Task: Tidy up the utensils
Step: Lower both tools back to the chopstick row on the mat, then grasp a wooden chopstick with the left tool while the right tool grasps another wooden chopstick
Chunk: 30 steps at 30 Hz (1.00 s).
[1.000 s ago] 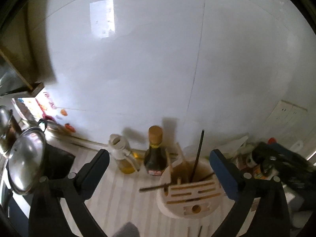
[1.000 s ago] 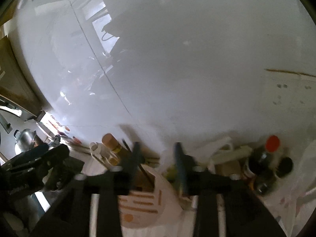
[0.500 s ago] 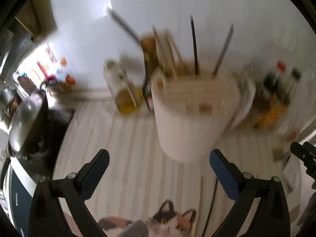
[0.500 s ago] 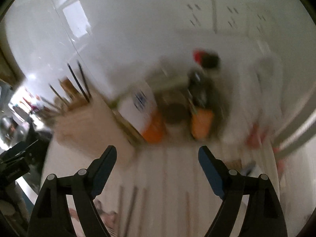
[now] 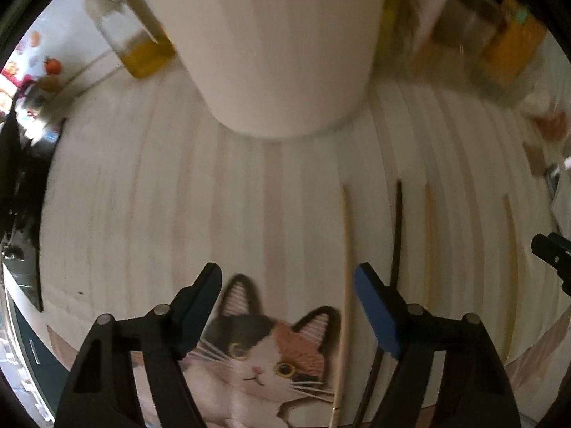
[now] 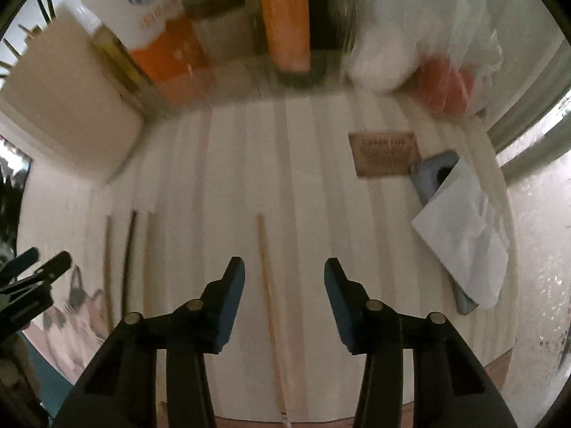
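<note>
Several chopsticks lie side by side on the pale striped counter. My left gripper (image 5: 287,281) points down over them, jaws closing. A light wooden chopstick (image 5: 344,267) lies between its fingers, close to the right one, and the pads are off it. A black chopstick (image 5: 397,232) and two more light chopsticks (image 5: 428,249) lie just to the right. My right gripper (image 6: 284,278) also points down with its jaws closing, and another light chopstick (image 6: 266,267) lies between its fingers untouched. The cream utensil holder (image 5: 278,53) stands just behind.
A cat-picture mat (image 5: 264,349) lies under the left gripper. An oil bottle (image 5: 142,35) stands left of the holder. Orange-labelled bottles (image 6: 167,57), a plastic bag (image 6: 446,53), a brown card (image 6: 387,153) and a pale folded paper (image 6: 464,242) crowd the counter's back and right.
Both grippers have dropped from facing the wall and the holder's top to looking down at the counter and the chopsticks. Both pairs of jaws stand narrower than half a second ago.
</note>
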### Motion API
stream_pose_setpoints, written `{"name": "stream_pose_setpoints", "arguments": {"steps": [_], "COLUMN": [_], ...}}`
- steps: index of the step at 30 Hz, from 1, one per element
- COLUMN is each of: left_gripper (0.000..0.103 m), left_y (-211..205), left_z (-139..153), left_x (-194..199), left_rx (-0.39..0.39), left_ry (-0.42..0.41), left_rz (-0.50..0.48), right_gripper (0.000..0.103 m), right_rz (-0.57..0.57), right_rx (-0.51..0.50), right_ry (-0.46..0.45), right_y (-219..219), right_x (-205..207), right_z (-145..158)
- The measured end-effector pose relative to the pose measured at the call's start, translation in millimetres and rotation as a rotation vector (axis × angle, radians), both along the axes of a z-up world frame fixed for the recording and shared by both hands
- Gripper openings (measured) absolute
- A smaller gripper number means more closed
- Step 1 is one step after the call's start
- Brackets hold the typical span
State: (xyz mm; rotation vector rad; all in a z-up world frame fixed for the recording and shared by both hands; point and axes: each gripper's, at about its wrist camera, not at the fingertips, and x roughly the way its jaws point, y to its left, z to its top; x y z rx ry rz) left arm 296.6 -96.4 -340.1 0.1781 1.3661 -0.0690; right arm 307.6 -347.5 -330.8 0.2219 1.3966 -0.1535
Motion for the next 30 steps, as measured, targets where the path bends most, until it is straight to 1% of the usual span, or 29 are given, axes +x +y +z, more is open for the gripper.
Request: {"name": "stream_pose_setpoints", "arguments": {"steps": [1,2,4,5,6,7,8,9,10,11,13,18,20,23,25,27,30], "left_gripper": [0.063,0.059,0.045,0.041,0.031,0.018,0.011,0.005,0.005,0.005,0.005,0.005,0.005,0.005,0.005,0.005,0.005], "left_y": [-4.5,-7.5,-14.0,-16.5,-17.7,-19.3,-20.1,-19.6,-19.0,-17.1,-10.5,7.8,12.4,12.5,8.2,13.6,17.2], "left_z": [-6.1,-10.0,-17.0,-19.5,-18.5,-18.4,-18.2,-18.4,-18.0,-17.9,-18.1,-15.8,-14.5,-14.8,-12.8,-13.6,-13.1], "left_x": [0.1,0.9,0.9,1.0,1.2,1.6,2.0,2.1,2.2,2.2,3.1,-1.1,-1.4,-2.6,-6.1,-7.9,-2.1], "left_rx": [-0.007,-0.009,-0.013,-0.022,-0.032,-0.048,-0.067,-0.067,-0.059,-0.054,-0.053,-0.035,-0.037,-0.033,-0.035,-0.044,-0.048], "left_ry": [0.018,0.03,0.05,0.058,0.046,0.045,0.05,0.052,0.048,0.043,0.044,0.048,0.048,0.043,0.041,0.042,0.042], "left_rz": [-0.015,-0.023,-0.042,-0.048,-0.048,-0.056,-0.058,-0.055,-0.052,-0.05,-0.039,-0.027,-0.024,-0.022,-0.018,-0.012,-0.011], "right_gripper": [0.048,0.048,0.048,0.047,0.042,0.031,0.029,0.021,0.011,0.007,0.007,0.007,0.007,0.007,0.007,0.007,0.007], "right_rz": [0.003,0.015,0.029,0.036,0.049,0.054,0.051,0.047,0.043,0.034,0.031,0.034,0.055,0.093,0.1,0.117,0.126], "right_rx": [0.006,0.008,0.026,0.029,0.033,0.035,0.03,0.026,0.017,0.033,0.05,0.133,0.117,0.097,0.1,0.089,0.072], "right_ry": [0.016,0.037,0.067,0.079,0.099,0.12,0.124,0.113,0.108,0.104,0.097,0.102,0.105,0.137,0.152,0.166,0.176], "right_y": [0.0,1.1,3.3,4.6,6.7,7.9,8.1,8.5,8.8,8.7,9.6,20.3,26.8,31.2,32.5,34.5,37.8], "right_x": [-0.9,-1.4,-2.7,-3.6,-4.5,-5.7,-7.3,-8.5,-9.3,-9.9,-10.6,-2.4,0.6,6.2,9.2,11.8,12.7], "right_z": [-4.6,-11.0,-19.9,-22.8,-28.6,-34.1,-36.4,-36.0,-35.6,-35.9,-36.7,-38.4,-37.5,-37.4,-37.8,-37.4,-36.3]}}
